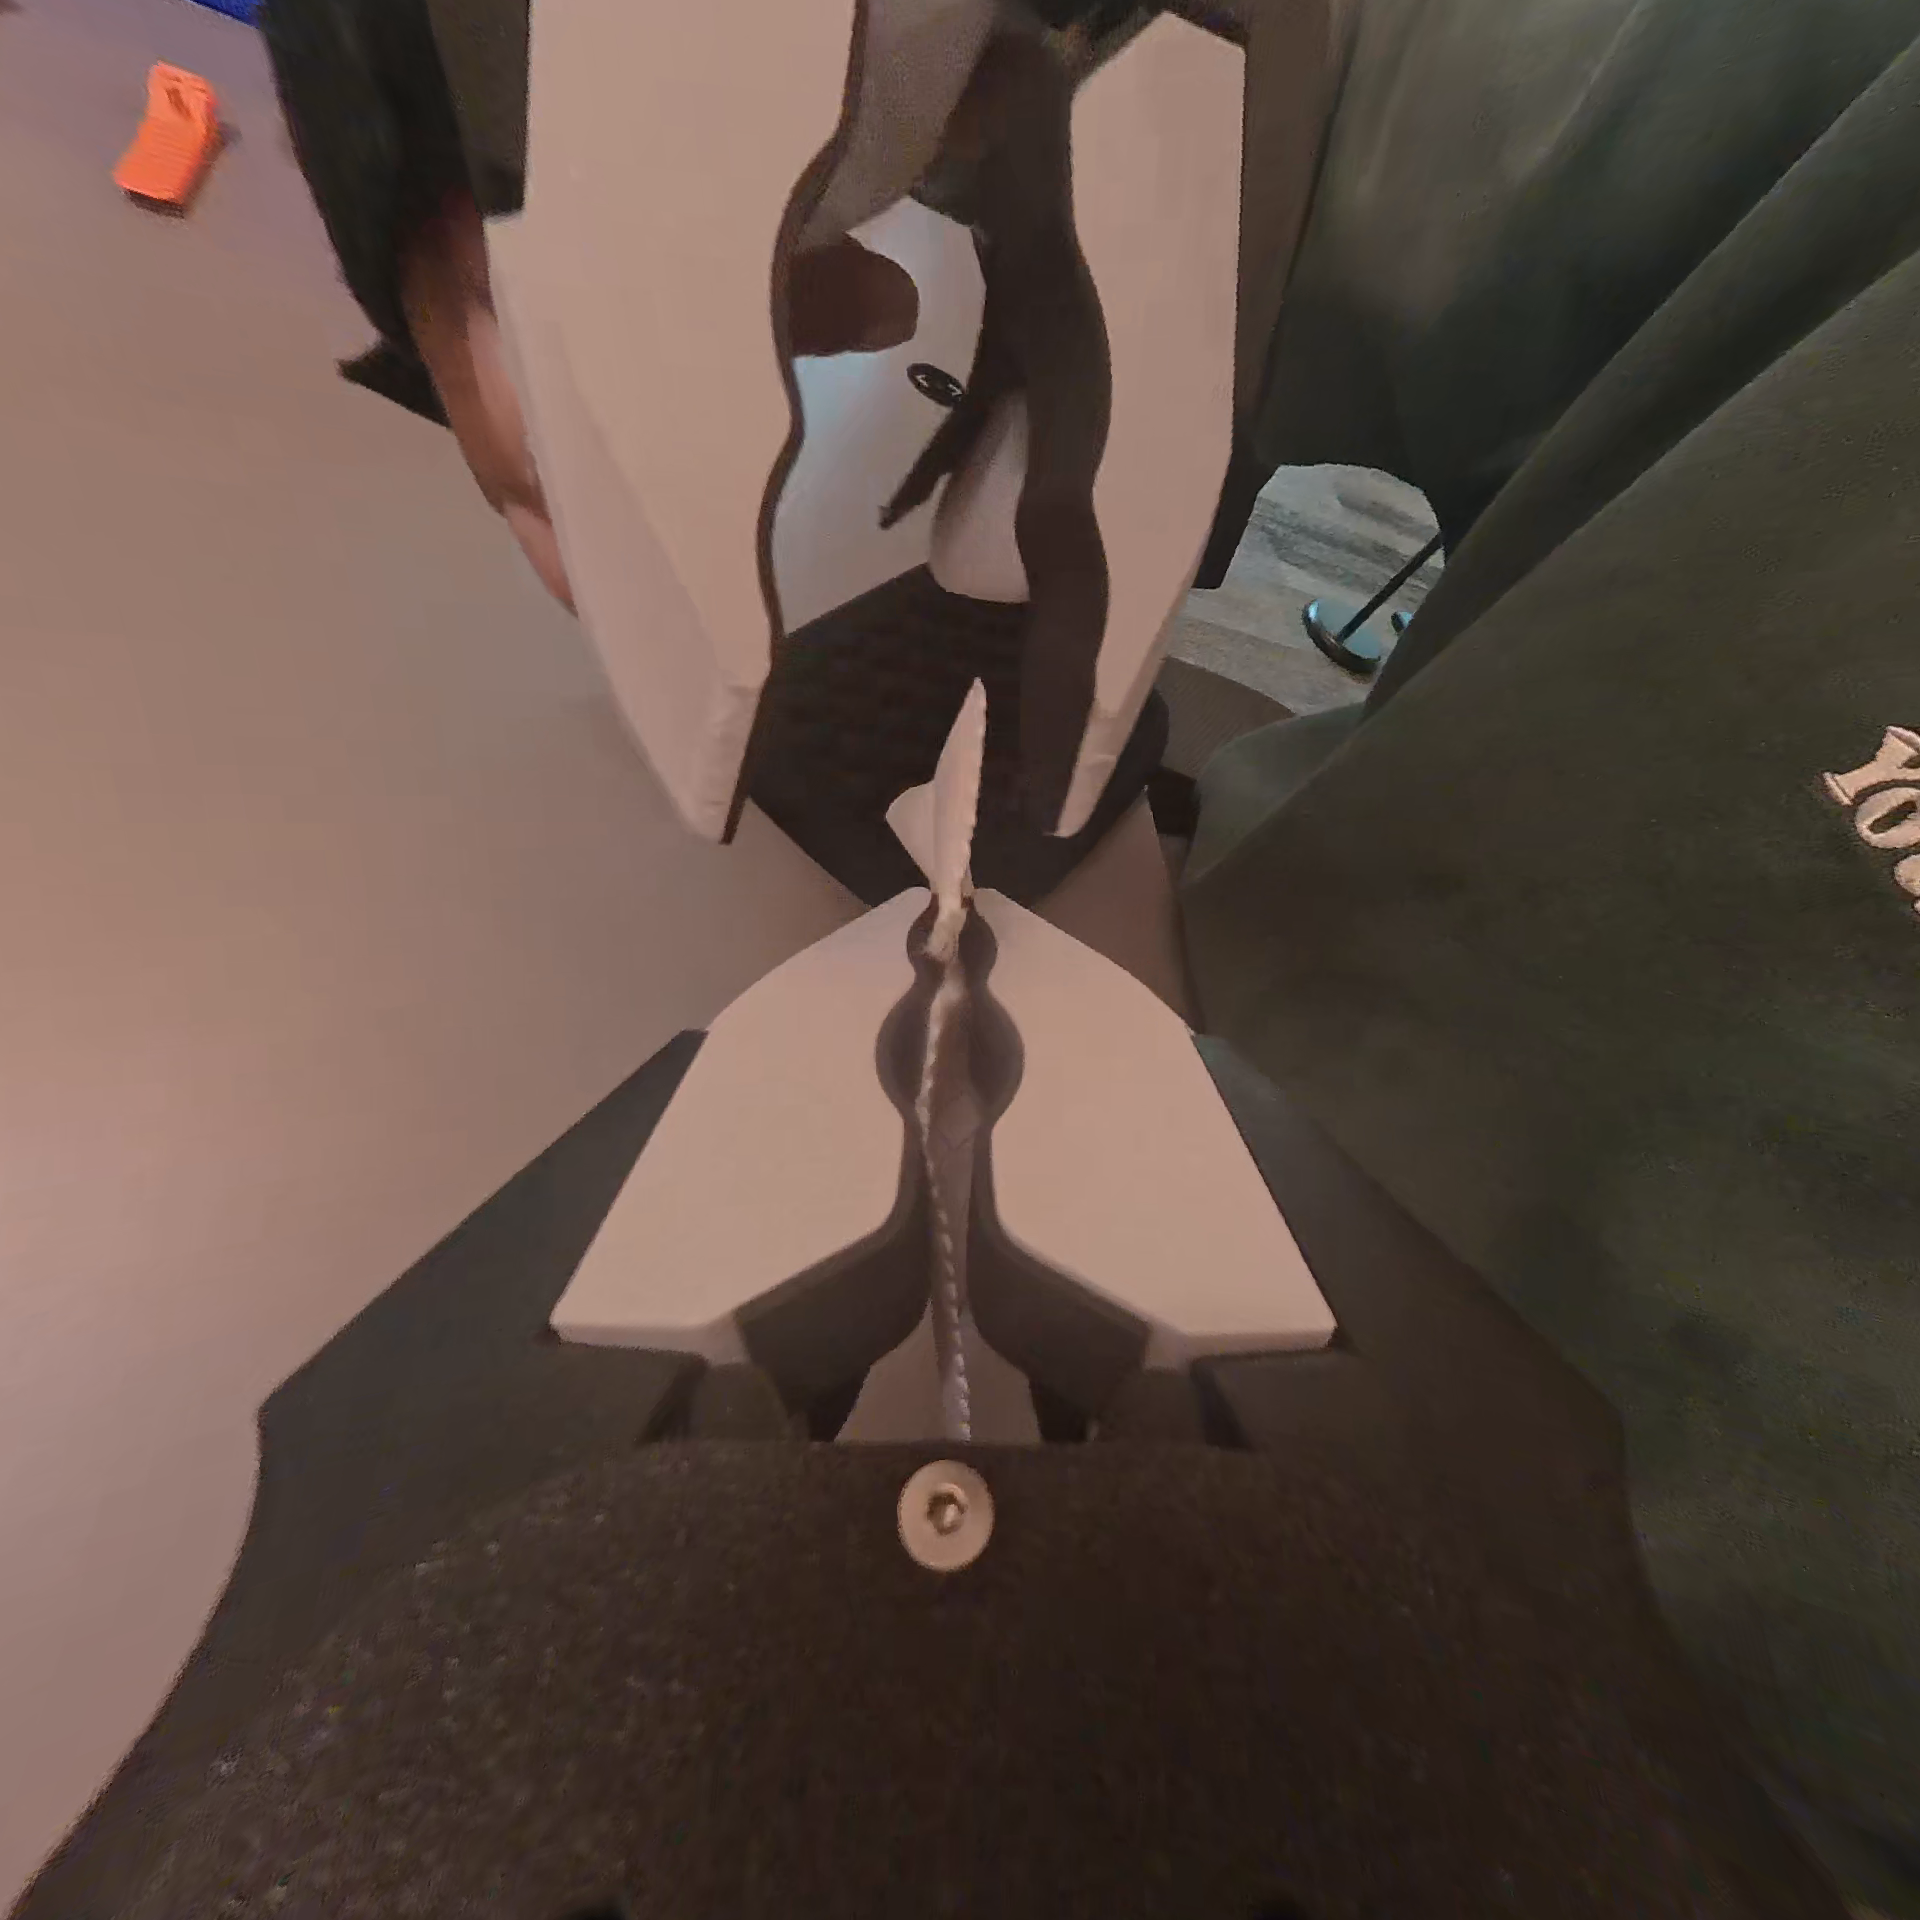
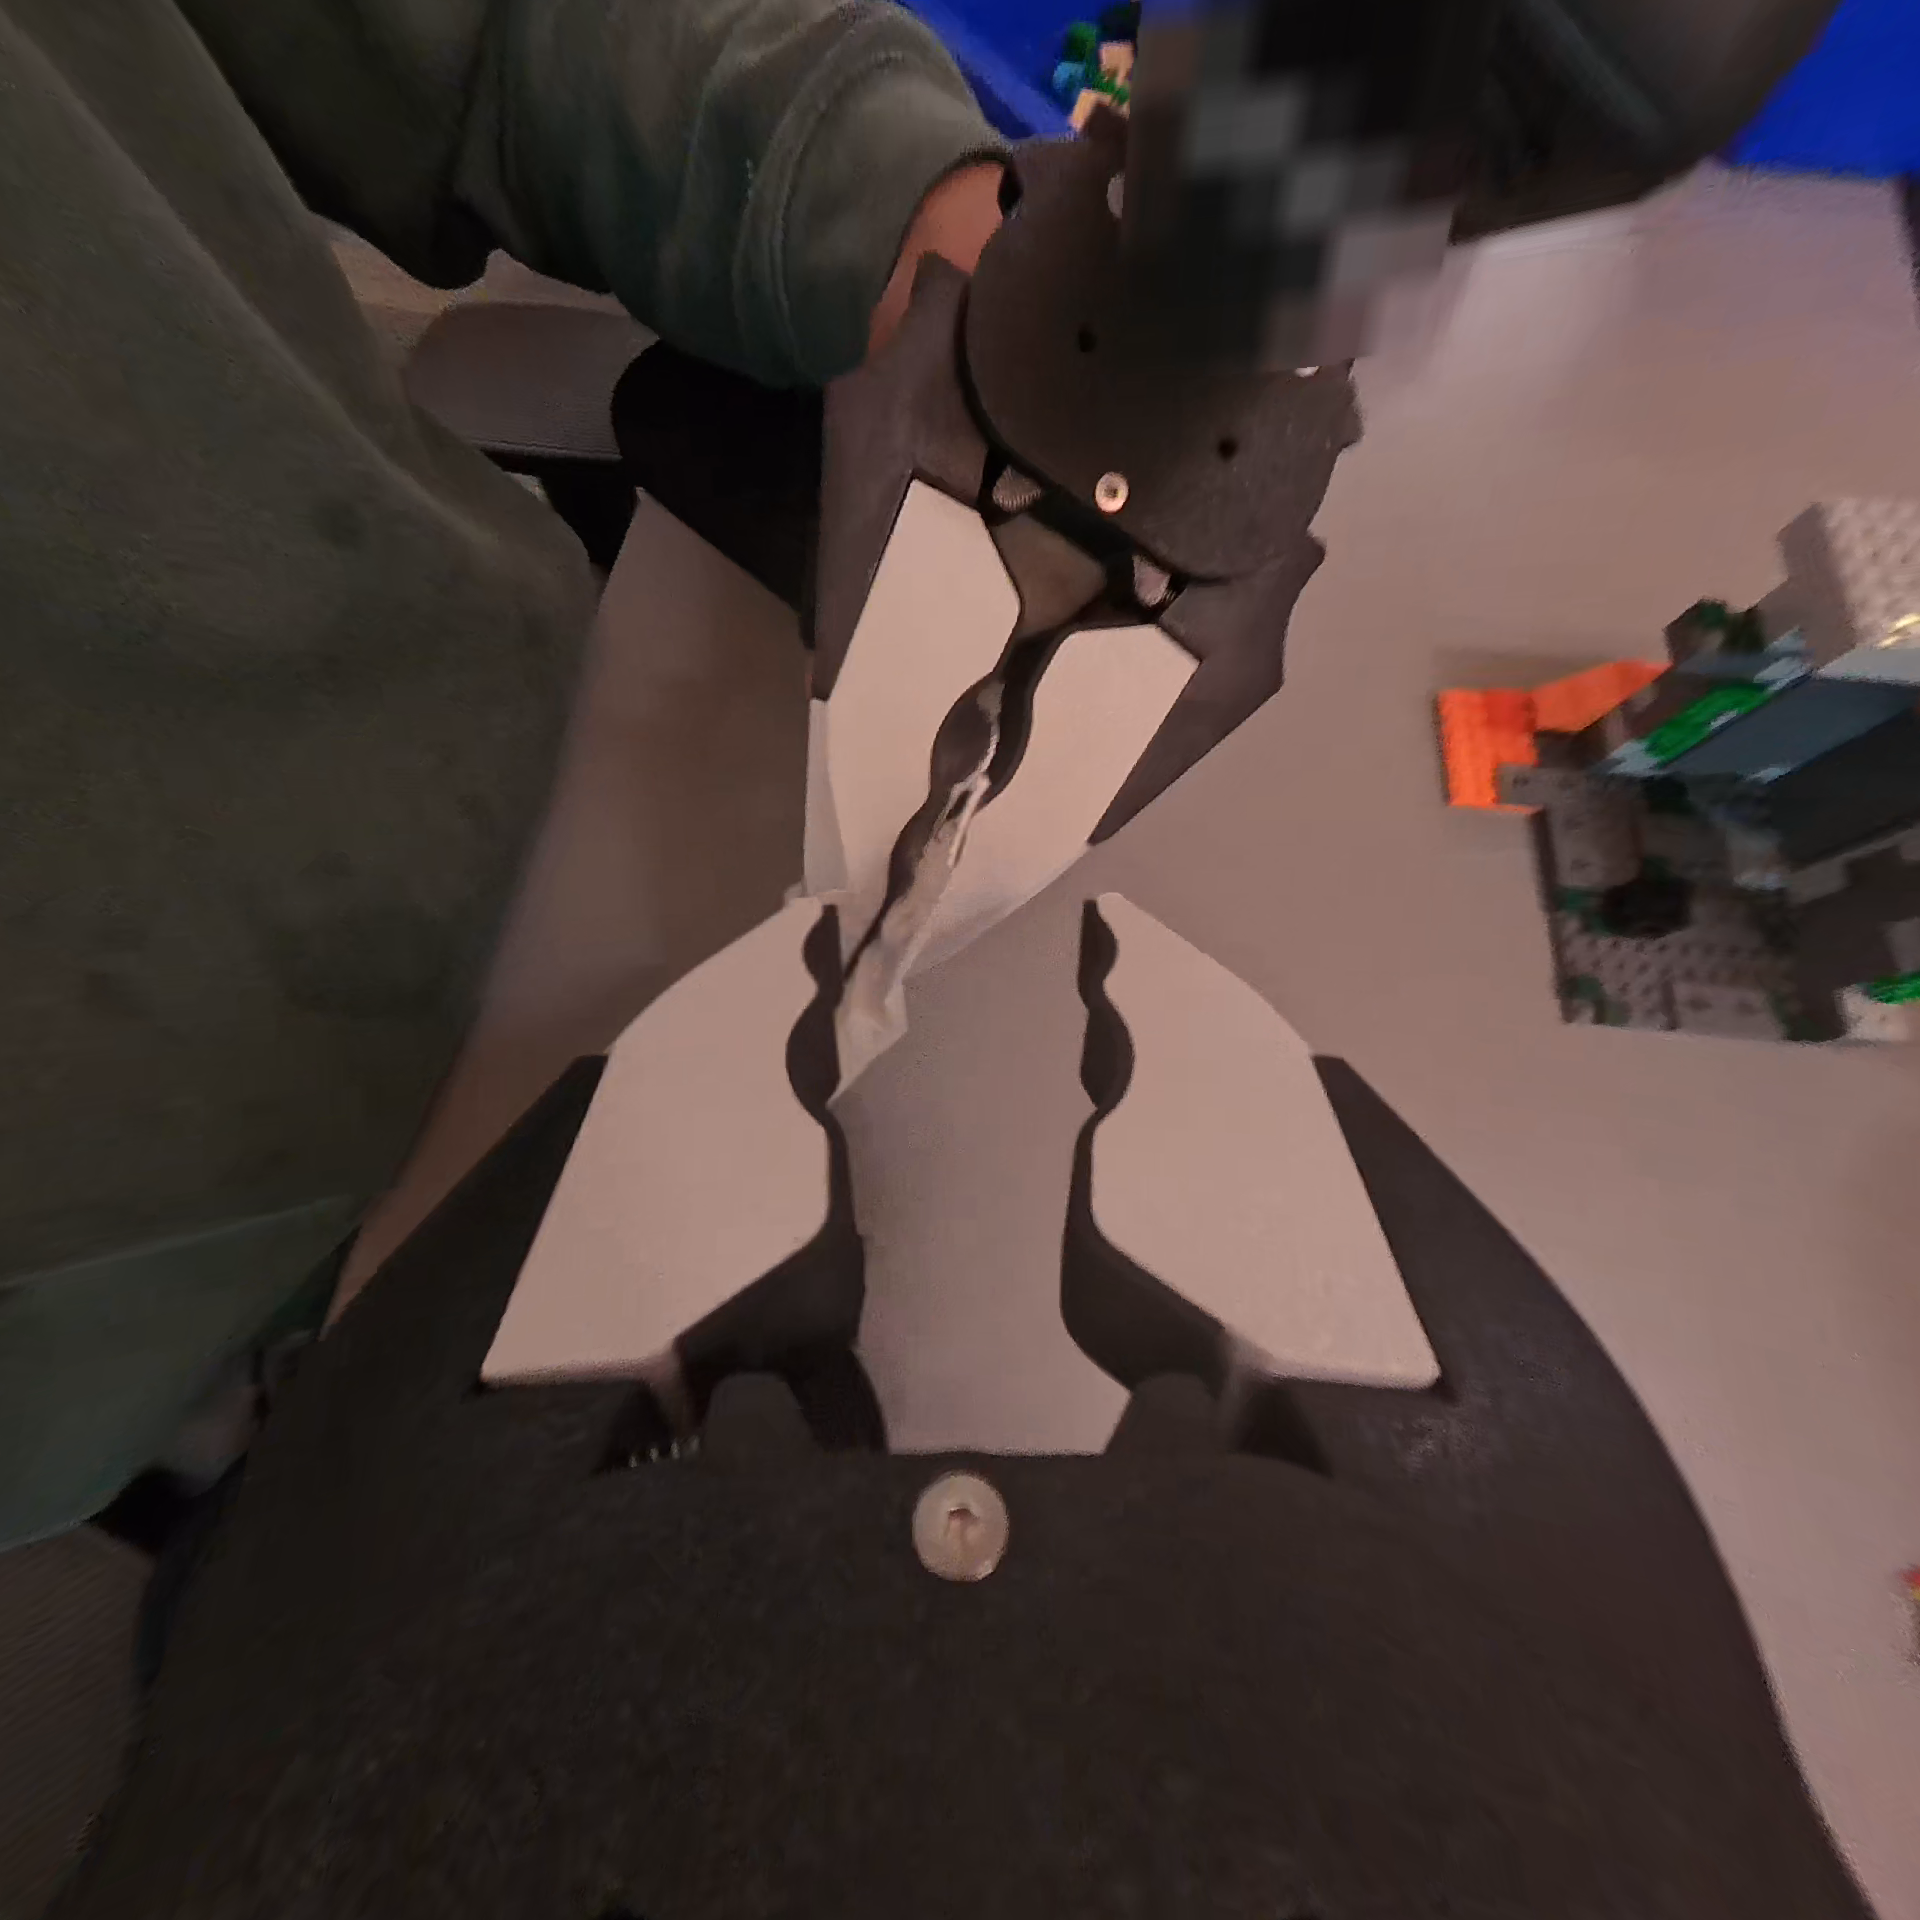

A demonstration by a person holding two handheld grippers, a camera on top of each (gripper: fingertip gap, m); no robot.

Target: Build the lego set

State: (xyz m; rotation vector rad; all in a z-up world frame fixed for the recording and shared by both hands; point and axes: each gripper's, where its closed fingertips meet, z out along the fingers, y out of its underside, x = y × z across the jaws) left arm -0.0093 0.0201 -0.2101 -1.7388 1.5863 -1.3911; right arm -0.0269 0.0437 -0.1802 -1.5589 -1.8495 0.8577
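Item: white tissue (image 1: 954,831), thin twisted strip, clenched in left claw (image 1: 951,920), free end poking past tips toward right claw (image 2: 956,914). We judge it light, limp, tear-prone; best taken at free end.

Right claw: released, tissue (image 2: 883,987) between its fingers, brushing one pad; we see no squeeze.

Right view alone shows brick model (image 2: 1704,831) on worktop (image 2: 1351,1039). Left view alone shows orange piece (image 1: 166,135).

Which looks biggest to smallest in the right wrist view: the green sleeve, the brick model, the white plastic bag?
1. Green sleeve, though it is closer to the camera than the model.
2. Brick model on the table.
3. White plastic bag, pinched in the left gripper; the right gripper is open.
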